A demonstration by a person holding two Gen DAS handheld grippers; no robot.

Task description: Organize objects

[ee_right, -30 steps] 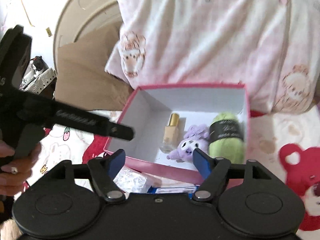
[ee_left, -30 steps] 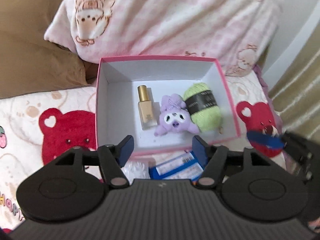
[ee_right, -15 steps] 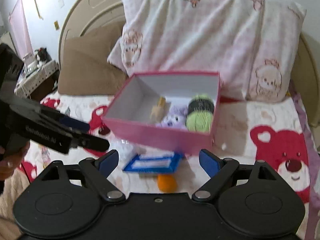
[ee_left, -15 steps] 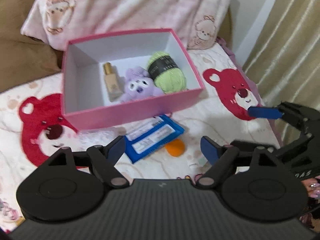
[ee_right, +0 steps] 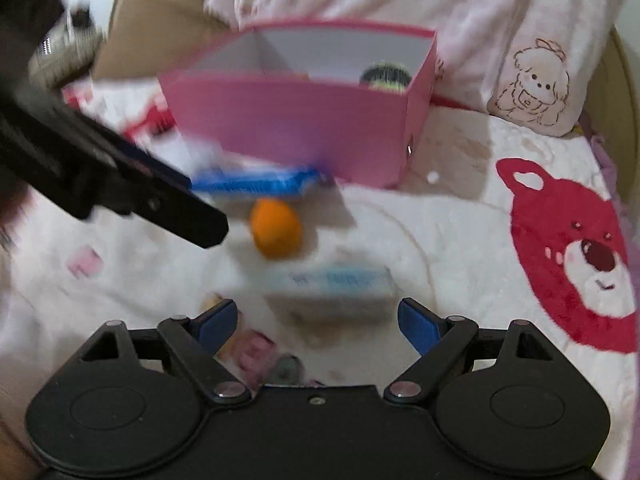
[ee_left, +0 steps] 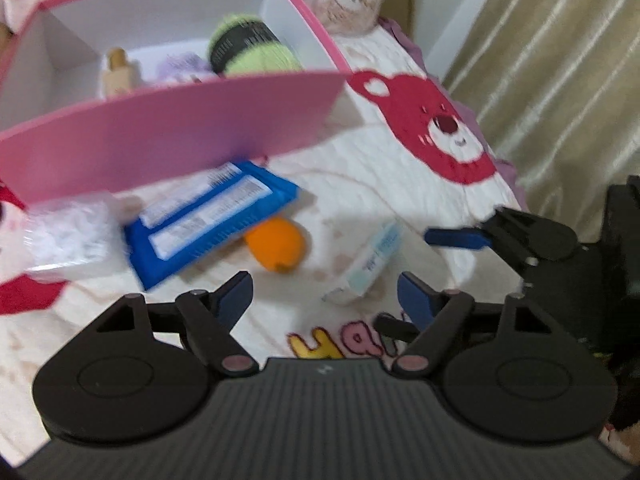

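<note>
Our right gripper (ee_right: 318,320) hangs wide and empty over the small white box (ee_right: 334,292), whose long axis lies across the fingers. Our left gripper (ee_left: 324,298), jaws just narrowed but empty, has the orange ball (ee_left: 276,246) ahead, before the pink box (ee_left: 168,140).

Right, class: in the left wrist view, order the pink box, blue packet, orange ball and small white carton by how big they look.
1. pink box
2. blue packet
3. small white carton
4. orange ball
The carton and ball look close, and blur makes that pair unsure.
</note>
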